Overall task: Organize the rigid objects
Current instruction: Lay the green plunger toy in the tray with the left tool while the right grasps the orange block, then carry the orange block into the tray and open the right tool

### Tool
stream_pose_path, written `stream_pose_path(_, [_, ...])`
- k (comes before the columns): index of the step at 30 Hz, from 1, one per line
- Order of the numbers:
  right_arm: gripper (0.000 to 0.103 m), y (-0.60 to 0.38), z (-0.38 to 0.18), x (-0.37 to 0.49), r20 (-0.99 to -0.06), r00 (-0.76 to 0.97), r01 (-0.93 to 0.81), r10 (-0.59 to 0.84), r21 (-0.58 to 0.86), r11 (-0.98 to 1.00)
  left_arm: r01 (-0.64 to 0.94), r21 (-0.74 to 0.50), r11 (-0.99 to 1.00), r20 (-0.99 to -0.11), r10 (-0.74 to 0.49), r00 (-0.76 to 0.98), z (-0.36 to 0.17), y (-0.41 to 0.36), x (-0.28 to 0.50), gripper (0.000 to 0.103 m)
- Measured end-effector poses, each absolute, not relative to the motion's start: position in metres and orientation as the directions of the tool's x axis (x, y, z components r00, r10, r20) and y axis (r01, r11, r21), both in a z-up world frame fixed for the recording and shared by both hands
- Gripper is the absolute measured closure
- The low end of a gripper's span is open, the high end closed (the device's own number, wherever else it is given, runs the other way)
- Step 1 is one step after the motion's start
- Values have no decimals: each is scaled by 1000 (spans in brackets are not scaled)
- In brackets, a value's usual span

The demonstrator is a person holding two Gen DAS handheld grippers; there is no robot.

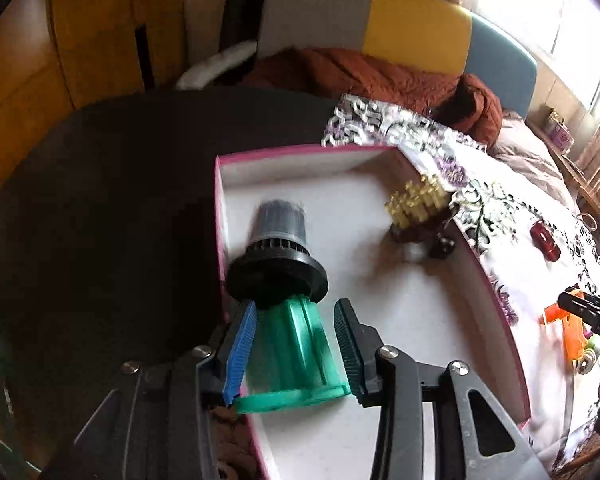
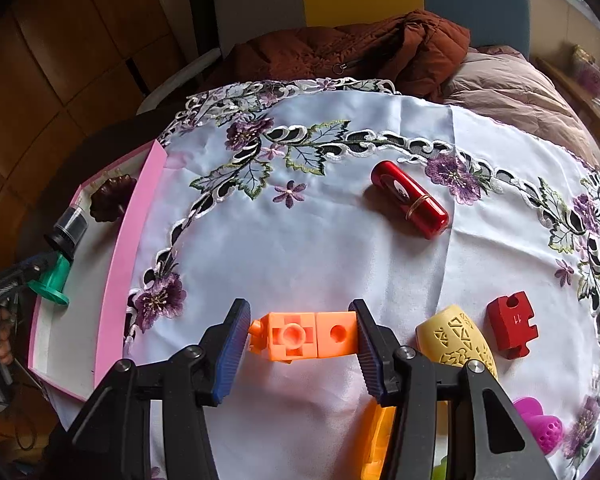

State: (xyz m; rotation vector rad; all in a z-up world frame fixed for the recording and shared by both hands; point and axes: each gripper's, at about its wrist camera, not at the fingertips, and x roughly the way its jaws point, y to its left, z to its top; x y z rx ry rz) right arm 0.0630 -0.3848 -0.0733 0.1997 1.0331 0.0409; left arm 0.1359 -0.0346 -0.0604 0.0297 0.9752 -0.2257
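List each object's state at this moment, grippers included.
left gripper: open, jaws astride the green and black piece
green and black piece: lying in the pink box
right gripper: shut on the orange block
red cylinder: lying on the cloth

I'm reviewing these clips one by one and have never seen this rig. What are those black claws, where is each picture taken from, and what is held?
No robot here: a person holds a two-finger gripper in each hand, each with a camera looking along its fingers. In the left view, the left gripper stands over the pink box, jaws slightly apart around a green and black piece. In the right view, the right gripper brackets an orange block on the flowered cloth. A red tube, red block and yellow piece lie loose.
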Motion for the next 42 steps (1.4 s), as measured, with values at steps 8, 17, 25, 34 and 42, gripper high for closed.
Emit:
stream_pose_path(8, [52, -382, -74, 63, -852, 510, 49, 121, 170, 984, 166, -76, 983, -786, -161, 596, -36, -19, 99, 62])
stream_pose_path(17, [52, -381, -74, 62, -851, 512, 43, 116, 161, 986, 185, -64, 981, -778, -165, 606, -32, -23, 63, 62])
stream_pose_path(25, [52, -380, -74, 62, -850, 514, 36, 111, 151, 988, 210, -59, 976, -772, -178, 610, -26, -30, 57, 62])
stream_pose_path(34, [52, -379, -74, 62, -848, 519, 35, 107, 147, 989, 218, -69, 974, -773, -190, 605, -26, -31, 54, 62])
stream_pose_path(42, [52, -383, -73, 64, -847, 521, 62, 107, 163, 985, 216, -80, 973, -771, -198, 606, -26, -25, 53, 62])
